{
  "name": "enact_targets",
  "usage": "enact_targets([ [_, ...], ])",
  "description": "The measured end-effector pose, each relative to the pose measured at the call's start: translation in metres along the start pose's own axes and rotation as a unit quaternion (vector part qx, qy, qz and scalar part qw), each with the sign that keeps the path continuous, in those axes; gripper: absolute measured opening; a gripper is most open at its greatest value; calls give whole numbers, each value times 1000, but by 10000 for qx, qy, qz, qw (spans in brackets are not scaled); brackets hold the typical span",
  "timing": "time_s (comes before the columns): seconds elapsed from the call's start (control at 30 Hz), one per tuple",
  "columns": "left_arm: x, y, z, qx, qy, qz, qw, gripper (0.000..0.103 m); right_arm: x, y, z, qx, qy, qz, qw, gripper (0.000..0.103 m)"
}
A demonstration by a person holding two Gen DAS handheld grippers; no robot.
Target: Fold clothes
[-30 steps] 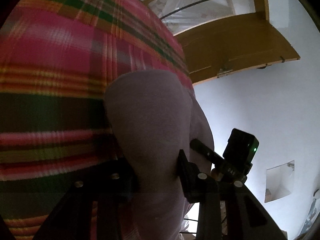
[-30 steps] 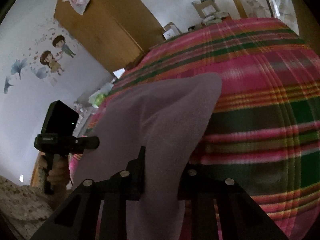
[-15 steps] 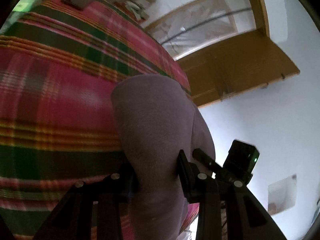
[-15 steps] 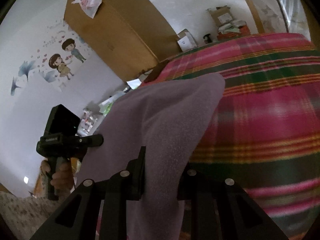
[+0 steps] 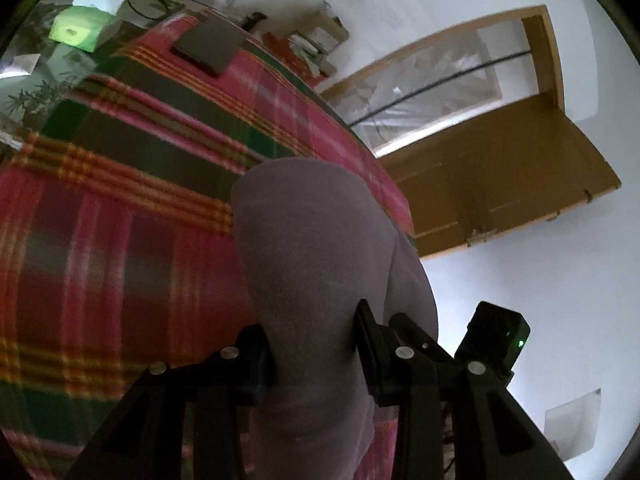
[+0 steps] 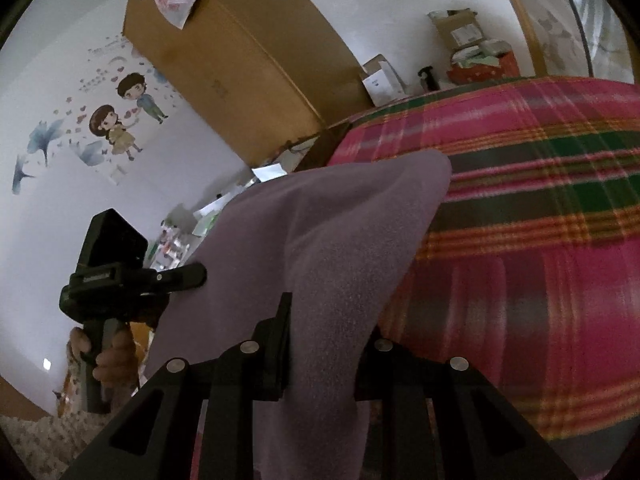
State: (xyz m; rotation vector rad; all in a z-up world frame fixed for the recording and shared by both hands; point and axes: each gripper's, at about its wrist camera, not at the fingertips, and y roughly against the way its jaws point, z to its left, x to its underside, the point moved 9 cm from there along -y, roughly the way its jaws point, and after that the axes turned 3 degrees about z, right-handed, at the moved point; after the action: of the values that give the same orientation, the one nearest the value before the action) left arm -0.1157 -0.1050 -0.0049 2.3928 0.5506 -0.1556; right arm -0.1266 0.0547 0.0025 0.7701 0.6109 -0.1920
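Observation:
A mauve-grey garment (image 5: pixel 312 248) is held up in the air between both grippers, above a bed with a red, green and yellow plaid blanket (image 5: pixel 120 220). My left gripper (image 5: pixel 316 344) is shut on one edge of it; the cloth bulges up between the fingers. My right gripper (image 6: pixel 324 332) is shut on the other edge of the garment (image 6: pixel 320 232). The cloth stretches between them. The right gripper also shows in the left wrist view (image 5: pixel 416 336), and the left gripper, in a hand, shows in the right wrist view (image 6: pixel 200 276).
The plaid blanket (image 6: pixel 540 240) fills the right of the right wrist view. A dark flat object (image 5: pixel 208 46) lies on the bed's far end. A wooden wardrobe (image 6: pixel 240 64), boxes (image 6: pixel 460 28) and a wooden door (image 5: pixel 500 184) stand around.
Both grippers have lifted and tilted up with the garment; more of the bed's far end and the room has come into view. Both grips are unchanged.

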Motion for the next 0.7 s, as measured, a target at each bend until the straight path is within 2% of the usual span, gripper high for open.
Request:
enact_targets([
  [0.13, -21, 1, 20, -122, 164, -116, 9997, 38, -15, -26, 2, -44, -134, 3, 9999, 22],
  [0.37, -54, 11, 40, -404, 132, -343, 9985, 38, -35, -61, 4, -65, -200, -47, 9998, 22],
  [0.57, -70, 6, 59, -522, 162, -371, 9978, 38, -47, -84, 5, 9, -109, -43, 9999, 22],
  [0.7, -71, -1, 74, -639, 179, -301, 9973, 39, -46, -100, -3, 153, -107, 121, 9998, 22],
])
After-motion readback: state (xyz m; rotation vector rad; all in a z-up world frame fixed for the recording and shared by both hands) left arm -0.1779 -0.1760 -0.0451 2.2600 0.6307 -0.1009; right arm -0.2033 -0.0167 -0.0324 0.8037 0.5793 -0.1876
